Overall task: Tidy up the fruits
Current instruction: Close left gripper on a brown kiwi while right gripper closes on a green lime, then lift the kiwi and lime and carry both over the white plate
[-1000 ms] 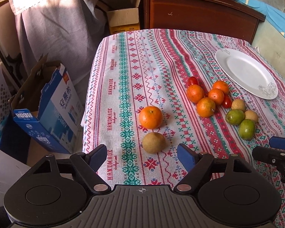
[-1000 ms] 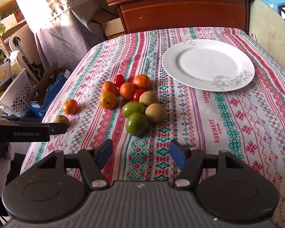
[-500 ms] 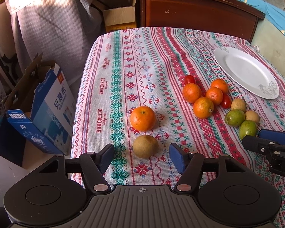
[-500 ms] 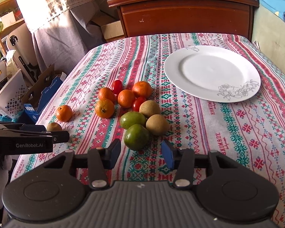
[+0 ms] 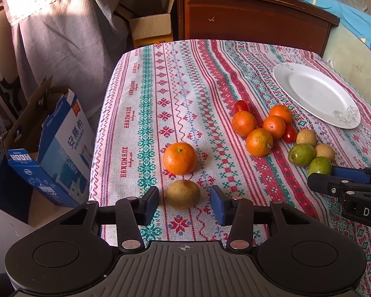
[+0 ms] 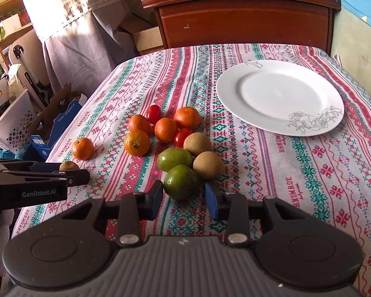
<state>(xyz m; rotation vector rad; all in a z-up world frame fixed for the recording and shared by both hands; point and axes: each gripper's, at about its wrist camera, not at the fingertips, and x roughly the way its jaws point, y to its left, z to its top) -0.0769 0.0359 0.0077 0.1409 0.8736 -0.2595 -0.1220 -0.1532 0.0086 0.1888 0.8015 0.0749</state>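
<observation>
Left wrist view: the left gripper point(image 5: 184, 204) is closing, its pads not yet touching the brown fruit point(image 5: 183, 194) between them. The right gripper point(image 6: 184, 196) closes around the near green fruit point(image 6: 181, 182), also a small gap. Both fruits lie on the tablecloth point(image 6: 296, 173), the white plate point(image 6: 279, 96) farther.

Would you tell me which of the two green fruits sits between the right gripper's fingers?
The nearer green fruit, at the cluster's front edge; the other green fruit lies just behind it.

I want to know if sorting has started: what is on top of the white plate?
Nothing lies on the white plate; its whole surface shows. What is under it is covered.
</observation>
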